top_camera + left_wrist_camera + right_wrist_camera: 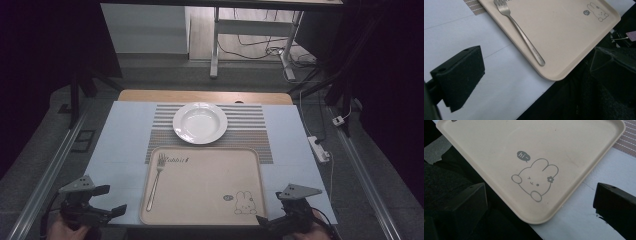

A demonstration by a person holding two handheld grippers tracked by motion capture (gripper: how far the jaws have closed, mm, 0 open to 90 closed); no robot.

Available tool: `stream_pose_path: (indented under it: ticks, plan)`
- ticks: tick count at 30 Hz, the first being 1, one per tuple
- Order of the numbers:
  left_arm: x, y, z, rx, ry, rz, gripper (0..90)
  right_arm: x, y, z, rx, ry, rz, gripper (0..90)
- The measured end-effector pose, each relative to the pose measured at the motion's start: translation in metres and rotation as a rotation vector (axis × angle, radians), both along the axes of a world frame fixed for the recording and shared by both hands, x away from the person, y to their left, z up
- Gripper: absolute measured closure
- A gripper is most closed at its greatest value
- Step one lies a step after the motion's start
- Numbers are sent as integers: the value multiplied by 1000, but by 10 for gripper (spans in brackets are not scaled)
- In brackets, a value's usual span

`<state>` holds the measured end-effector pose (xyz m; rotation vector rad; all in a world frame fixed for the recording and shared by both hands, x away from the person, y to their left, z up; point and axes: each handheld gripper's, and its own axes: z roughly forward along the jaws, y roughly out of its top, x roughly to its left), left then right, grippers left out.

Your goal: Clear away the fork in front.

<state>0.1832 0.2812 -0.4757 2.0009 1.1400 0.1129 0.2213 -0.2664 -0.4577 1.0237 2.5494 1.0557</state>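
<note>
Two grippers rest low at the near edge of the table, one at each bottom corner of the high view. The left gripper point(107, 200) sits left of a beige tray point(210, 212), its jaws spread apart with nothing between them. The right gripper point(265, 220) sits at the tray's near right corner, jaws likewise wide apart and empty; in the right gripper view the tray's rounded corner point(536, 218) lies between them.

The tray lies on a pale blue table cover point(120, 140), its near edge reaching the table's front edge. A metal fork point(156, 177) lies along the tray's left side, tines pointing away from the person, handle toward the left gripper. A rabbit drawing point(245, 204) with a small speech bubble marks the tray's near right corner.

Beyond the tray, a white plate point(200, 122) stands empty on a striped placemat point(250, 135), whose near edge the tray overlaps. Nothing lies between either gripper and the tray. On the floor to the right lies a white power strip point(319, 149) with its cable.
</note>
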Motion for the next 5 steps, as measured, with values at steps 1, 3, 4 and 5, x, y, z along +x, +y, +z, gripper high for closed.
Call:
stream_pose_path:
  ticks: [1,3,4,5]
  plan:
    - [0,-1,0,8,6,3,0,0,0,0,0,0,-1,0]
    - [0,-2,0,17,12,2,0,0,0,0,2,3,1,0]
    - [1,-2,0,19,12,1,0,0,0,0,-1,5,0,0]
    - [2,-2,0,20,15,1,0,0,0,0,-6,5,0,0]
